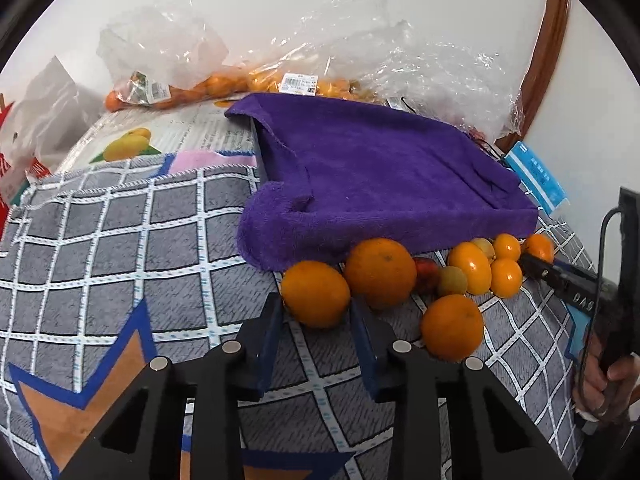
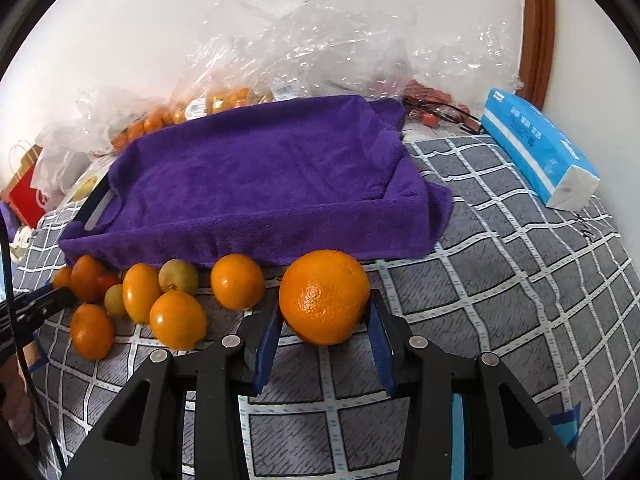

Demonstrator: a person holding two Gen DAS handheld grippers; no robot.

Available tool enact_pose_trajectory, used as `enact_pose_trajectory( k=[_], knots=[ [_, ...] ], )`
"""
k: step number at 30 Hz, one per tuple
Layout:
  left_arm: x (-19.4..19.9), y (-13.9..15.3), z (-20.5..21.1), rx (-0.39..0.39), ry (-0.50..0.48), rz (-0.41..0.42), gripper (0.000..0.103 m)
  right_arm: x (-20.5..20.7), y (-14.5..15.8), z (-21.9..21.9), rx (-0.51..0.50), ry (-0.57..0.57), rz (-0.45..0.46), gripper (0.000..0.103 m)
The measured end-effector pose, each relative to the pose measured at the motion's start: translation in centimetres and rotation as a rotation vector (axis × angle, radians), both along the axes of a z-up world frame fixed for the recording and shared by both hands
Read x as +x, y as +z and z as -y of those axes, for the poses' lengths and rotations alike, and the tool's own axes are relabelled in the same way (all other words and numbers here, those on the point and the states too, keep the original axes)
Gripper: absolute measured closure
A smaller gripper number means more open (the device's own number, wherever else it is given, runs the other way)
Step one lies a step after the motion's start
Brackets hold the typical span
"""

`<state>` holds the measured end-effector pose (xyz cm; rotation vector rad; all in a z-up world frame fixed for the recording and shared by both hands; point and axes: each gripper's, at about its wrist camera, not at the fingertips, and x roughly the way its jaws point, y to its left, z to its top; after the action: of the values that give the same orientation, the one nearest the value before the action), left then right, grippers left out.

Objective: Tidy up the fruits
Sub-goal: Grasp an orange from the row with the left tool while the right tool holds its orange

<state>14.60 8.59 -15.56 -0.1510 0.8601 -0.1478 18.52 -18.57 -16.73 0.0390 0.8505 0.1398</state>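
A tray lined with a purple towel (image 1: 376, 176) (image 2: 260, 184) lies on the checked cloth. Several oranges and small fruits lie in a row along its near edge. My left gripper (image 1: 318, 312) is open, its blue pads on either side of an orange (image 1: 315, 294), which touches the left pad. A larger orange (image 1: 380, 272) sits just behind. My right gripper (image 2: 324, 320) has a large orange (image 2: 324, 296) between its pads, which touch both sides. It also shows in the left wrist view (image 1: 532, 260) at the right end of the row. The tray holds no fruit.
Clear plastic bags with more oranges (image 1: 192, 88) (image 2: 224, 100) lie behind the tray by the wall. A blue tissue pack (image 2: 536, 152) lies at the right. A red paper bag (image 2: 24, 196) stands at the far left. A fruit-printed box (image 1: 132, 142) lies left of the tray.
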Motion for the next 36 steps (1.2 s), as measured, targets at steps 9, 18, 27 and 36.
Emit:
enact_pose_trajectory(
  k=[9,18,27,36],
  knots=[
    [-0.7,0.0,-2.0,-0.145,0.029,0.041,0.071,-0.5,0.2,0.7,0.059,0.0,0.024,0.062],
    [-1.3,0.4,-2.4,-0.182,0.041,0.077,0.078,-1.3,1.0,1.3,0.09,0.002,0.079,0.062],
    [-0.1,-0.2,-1.2,-0.122,0.032,0.014,0.055,-1.3,0.8,1.1,0.084,0.006,0.07,0.062],
    [-0.7,0.1,-2.0,-0.193,0.03,0.053,0.074,-1.6,1.0,1.0,0.096,0.019,0.086,0.062]
  ],
)
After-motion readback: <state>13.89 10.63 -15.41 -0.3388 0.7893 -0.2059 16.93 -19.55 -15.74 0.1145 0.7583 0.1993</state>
